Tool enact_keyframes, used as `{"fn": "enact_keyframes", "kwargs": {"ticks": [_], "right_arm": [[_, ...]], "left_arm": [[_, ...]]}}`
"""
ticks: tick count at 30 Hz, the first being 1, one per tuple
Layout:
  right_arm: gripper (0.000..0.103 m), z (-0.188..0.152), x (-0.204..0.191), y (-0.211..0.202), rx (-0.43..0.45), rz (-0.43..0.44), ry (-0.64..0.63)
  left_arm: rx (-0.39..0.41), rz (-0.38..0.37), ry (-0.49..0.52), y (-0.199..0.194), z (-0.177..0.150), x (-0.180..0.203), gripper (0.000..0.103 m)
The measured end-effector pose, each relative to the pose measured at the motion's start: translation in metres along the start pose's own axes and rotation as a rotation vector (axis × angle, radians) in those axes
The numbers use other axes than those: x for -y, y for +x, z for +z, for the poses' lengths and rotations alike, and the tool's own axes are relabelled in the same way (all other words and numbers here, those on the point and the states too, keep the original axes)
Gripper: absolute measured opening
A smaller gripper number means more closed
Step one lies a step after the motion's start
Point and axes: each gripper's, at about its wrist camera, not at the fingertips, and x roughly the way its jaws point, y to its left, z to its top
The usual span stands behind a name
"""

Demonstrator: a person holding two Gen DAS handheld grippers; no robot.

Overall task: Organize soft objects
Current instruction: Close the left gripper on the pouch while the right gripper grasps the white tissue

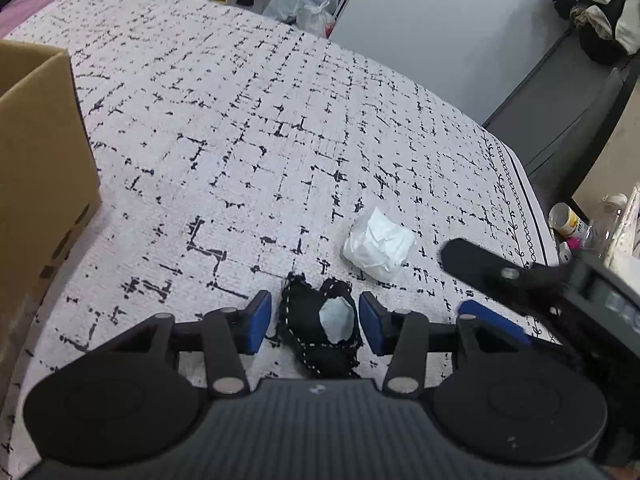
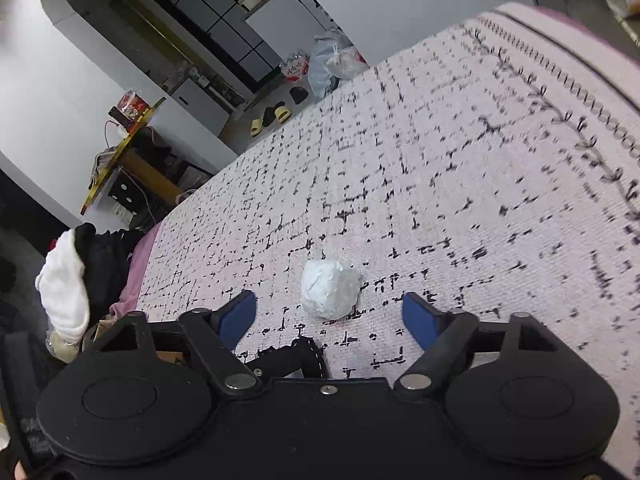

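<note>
The left gripper [image 1: 315, 327] hangs low over the bed [image 1: 248, 128], its blue pads on either side of a black sock [image 1: 308, 344] with a pale patch; the pads stand apart from the cloth, not pinching it. Just beyond the sock lies a white wad [image 1: 379, 245]. The right gripper [image 2: 330, 320] is spread wide, the white wad [image 2: 329, 289] just ahead of its fingertips, untouched. A cardboard box [image 1: 40, 168] stands well to the left of the sock.
</note>
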Motion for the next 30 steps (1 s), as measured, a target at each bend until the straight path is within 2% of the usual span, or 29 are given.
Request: {"fn": "enact_keyframes", "kwargs": {"ticks": [1,4,16,17,20,21,22,30], "right_arm": [[0.073,0.0,0.001,0.004,-0.005,0.003,0.007],[0.073,0.0,0.001,0.016,-0.015,0.012,0.011],[0.072,0.001,-0.01,0.042,-0.012,0.001,-0.067],[0.071,0.0,-0.011,0.043,-0.01,-0.002,-0.075],[0.056,-0.002,-0.015,0.05,-0.024,-0.01,-0.1],[0.045,-0.003,-0.015,0.053,-0.039,-0.01,-0.101],[0.041,-0.005,-0.014,0.054,-0.047,-0.019,-0.101],[0.039,-0.014,-0.021,0.023,-0.025,-0.03,-0.108]], "left_arm": [[0.003,0.009,-0.001,0.001,0.0,-0.001,0.033],[0.003,-0.002,-0.029,0.0,0.002,-0.007,0.024],[0.037,0.023,-0.067,-0.013,0.004,-0.019,0.023],[0.039,0.024,-0.065,-0.014,0.004,-0.02,0.023],[0.043,0.035,-0.054,-0.019,0.004,-0.021,0.021],[0.04,0.038,-0.054,-0.02,0.004,-0.022,0.021],[0.038,0.04,-0.055,-0.021,0.004,-0.022,0.021],[0.054,0.022,-0.003,-0.043,0.006,-0.02,0.014]]}}
